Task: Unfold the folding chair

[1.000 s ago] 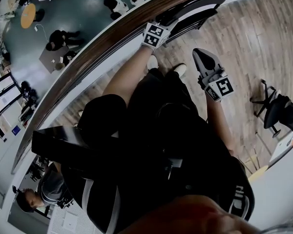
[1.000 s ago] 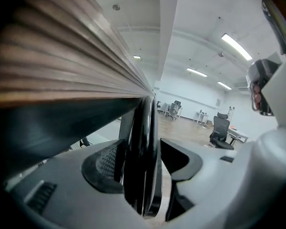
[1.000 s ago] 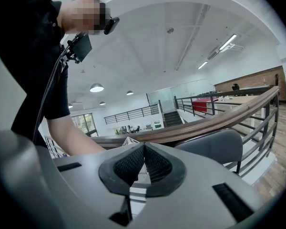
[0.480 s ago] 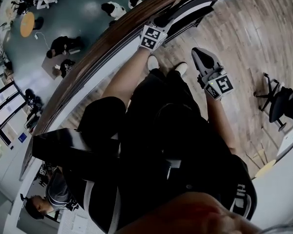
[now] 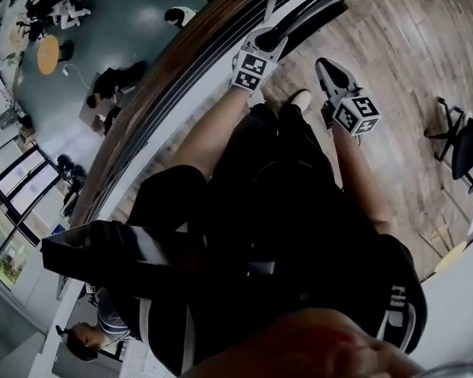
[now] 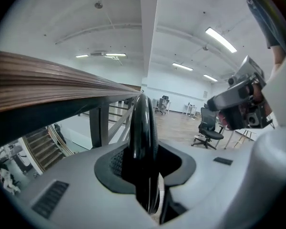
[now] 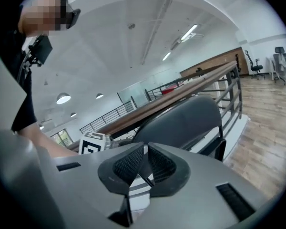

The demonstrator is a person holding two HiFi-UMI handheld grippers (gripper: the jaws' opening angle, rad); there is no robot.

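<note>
The folding chair (image 5: 315,8), black and folded flat, leans against the wooden railing (image 5: 165,73) at twelve o'clock. The left tool (image 5: 266,39) has just been closing and now pinches the chair's rounded edge. The right tool (image 5: 323,65), at the chair's five o'clock, is closed tight on nothing.

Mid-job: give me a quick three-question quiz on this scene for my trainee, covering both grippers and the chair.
1. True or false: the right gripper is holding the folding chair.
2. What sits between the left gripper's jaws? A) the wooden handrail B) the chair's black backrest edge C) nothing
3. Fill in: the chair stands beside the wood-topped ____.

Key:
1. False; its jaws are shut and empty.
2. B; the jaws have just been closing on it.
3. railing
</note>
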